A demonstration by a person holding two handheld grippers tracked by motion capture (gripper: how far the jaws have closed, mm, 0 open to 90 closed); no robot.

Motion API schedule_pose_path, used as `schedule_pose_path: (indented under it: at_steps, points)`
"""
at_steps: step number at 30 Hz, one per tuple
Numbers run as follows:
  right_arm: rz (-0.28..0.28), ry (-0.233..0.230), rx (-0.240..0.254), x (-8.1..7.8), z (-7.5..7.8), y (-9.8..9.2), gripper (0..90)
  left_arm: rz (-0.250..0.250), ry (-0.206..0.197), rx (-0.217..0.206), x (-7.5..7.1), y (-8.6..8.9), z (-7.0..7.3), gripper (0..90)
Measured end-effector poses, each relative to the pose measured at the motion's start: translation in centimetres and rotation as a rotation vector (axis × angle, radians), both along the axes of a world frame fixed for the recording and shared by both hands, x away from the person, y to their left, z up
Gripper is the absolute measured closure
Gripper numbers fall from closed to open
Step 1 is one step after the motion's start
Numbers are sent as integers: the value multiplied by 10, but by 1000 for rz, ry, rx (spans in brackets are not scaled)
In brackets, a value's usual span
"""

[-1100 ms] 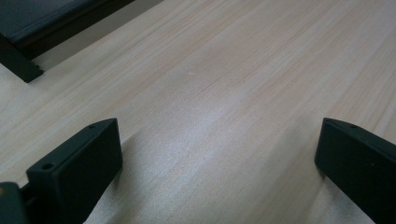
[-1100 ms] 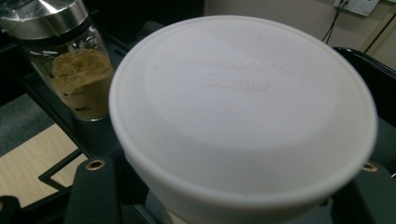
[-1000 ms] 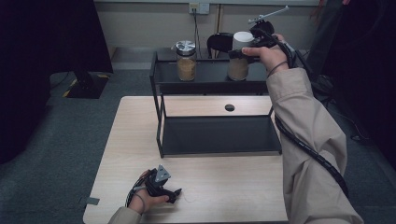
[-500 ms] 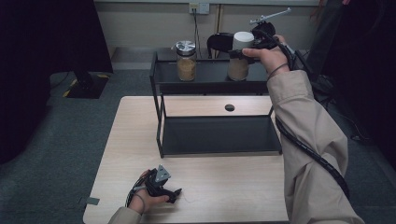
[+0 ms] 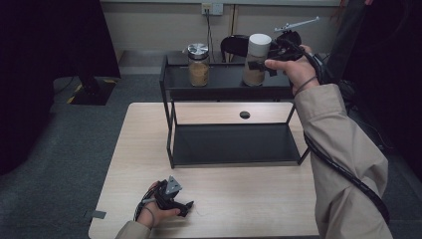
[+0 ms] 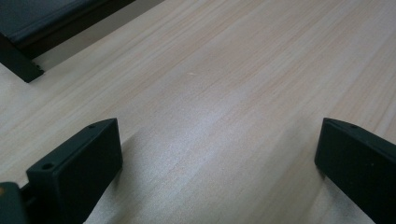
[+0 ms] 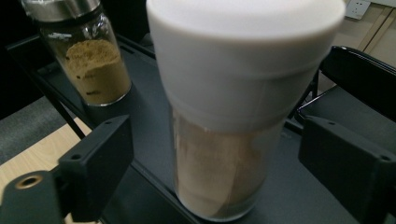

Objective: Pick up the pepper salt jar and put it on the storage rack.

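— What's the left gripper [image 5: 188, 204] doing, down by the near edge of the pale wooden table [image 5: 239, 199]?

— Lying low in the person's left hand [image 5: 152, 211], jaws spread wide over bare wood with nothing between them. In the left gripper view they stand far apart, and a corner of the black two-tier metal shelf rack [image 6: 28, 28] sits at the upper left.

— And in the middle?

— That rack [image 5: 169, 119] stands on the far half of the table. On its top tier, toward the left, is a glass spice jar with a silver lid [image 5: 198, 64], holding yellow-brown powder. A small dark round hole [image 5: 244, 114] shows in the tabletop behind the lower tier.

— The right side?

— The right gripper [image 5: 259, 64] is held out level at the top tier, the beige-sleeved arm stretched forward, its cable trailing back along the sleeve. Its jaws have just been opening. The clear jar with a tall white cap [image 5: 257, 59], holding tan powder, stands upright on the tier between them; in the right gripper view there is a gap on both sides of that jar [image 7: 233, 116], so the pads are off it. The silver-lidded jar [image 7: 86, 56] stands well apart, to its left.
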State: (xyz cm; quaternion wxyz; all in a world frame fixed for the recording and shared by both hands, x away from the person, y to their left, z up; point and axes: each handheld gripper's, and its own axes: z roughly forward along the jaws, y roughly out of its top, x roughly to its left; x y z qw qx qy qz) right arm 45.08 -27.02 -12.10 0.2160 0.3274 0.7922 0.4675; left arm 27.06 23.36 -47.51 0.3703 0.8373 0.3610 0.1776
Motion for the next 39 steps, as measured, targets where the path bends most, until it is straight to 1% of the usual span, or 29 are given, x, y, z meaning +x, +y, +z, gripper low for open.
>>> schedule_pose_path:
  at_steps: [2, 4, 6, 7, 8, 10, 11, 16, 18, 25, 27, 29, 32, 35, 37, 39]
  points:
    - [9, 7, 1, -2, -3, -3, 56, 0, 0, 0, 0, 0, 0, 0]
    - [9, -2, 6, -6, -7, -5, 20, 1, 0, 0, 0, 0, 0, 0]
    - [14, -6, 12, -9, -11, -8, 3, 1, 0, -1, 0, 0, 0, 0]
    - [19, -12, 11, -11, -12, -10, 3, 1, 0, 0, 0, 0, 0, 0]
    - [26, -5, 12, -12, -13, -12, 5, 1, 0, 0, 0, 0, 0, 0]
    - [30, -9, 19, -17, -17, -16, 0, 2, 0, 0, 0, 0, 0, 0]
    - [33, -11, 15, -18, -18, -17, 1, 2, 0, -1, 0, 0, 0, 0]
    - [55, -18, 34, -28, -28, -28, 1, 4, -1, -2, -1, -1, 0, 0]
    - [56, -17, 30, -32, -31, -32, 0, 5, -1, -2, -1, -1, 0, 0]
    - [80, -12, 54, -45, -51, -50, 0, 10, -1, -5, -1, -1, -1, 0]
    - [72, -17, 60, -51, -58, -55, 0, 11, -2, -6, -1, -1, -1, 0]
    - [79, -13, 68, -55, -65, -62, 0, 11, -1, -6, -1, -1, -1, 0]
    - [82, -16, 70, -60, -75, -69, 0, 12, -1, -3, -1, -2, 0, 0]
    - [88, -10, 75, -66, -84, -76, 0, 13, 0, -2, 0, -3, 0, 0]
    - [93, -18, 61, -70, -90, -80, 0, 12, 0, -2, 0, -3, 0, 0]
    - [99, -18, 67, -73, -96, -84, 0, 13, -2, -4, 0, -3, -1, 0]
